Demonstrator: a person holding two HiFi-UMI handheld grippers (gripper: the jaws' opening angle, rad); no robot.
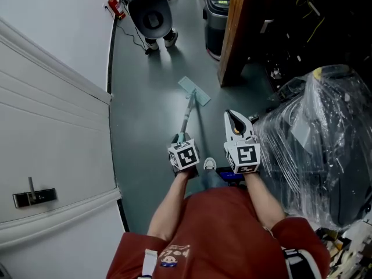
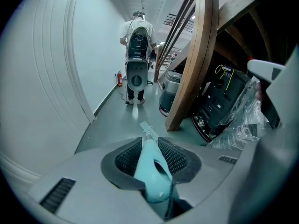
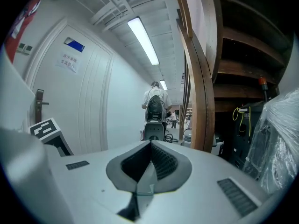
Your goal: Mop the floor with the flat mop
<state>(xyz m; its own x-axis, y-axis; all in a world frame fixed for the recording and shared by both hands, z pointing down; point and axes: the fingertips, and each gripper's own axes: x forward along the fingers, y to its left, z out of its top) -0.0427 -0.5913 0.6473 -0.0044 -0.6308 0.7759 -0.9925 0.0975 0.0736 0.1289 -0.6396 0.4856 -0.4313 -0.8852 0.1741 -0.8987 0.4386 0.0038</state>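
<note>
Head view: mop end under L gripper

A pale teal mop handle is clamped in the left gripper; its mop head is pressed to the floor ahead.

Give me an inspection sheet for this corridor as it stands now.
Surface: grey-green floor, glossy.
Job's things: flat mop, head lying flat on the floor.
Clutter: plastic-wrapped bundle at right; grey machine ahead.
Grippers: left gripper shut on the flat mop's handle; right gripper shut, empty.
Cables: black cable on the floor by the machine.
Surroundings: white door at left; wooden beam at right.
</note>
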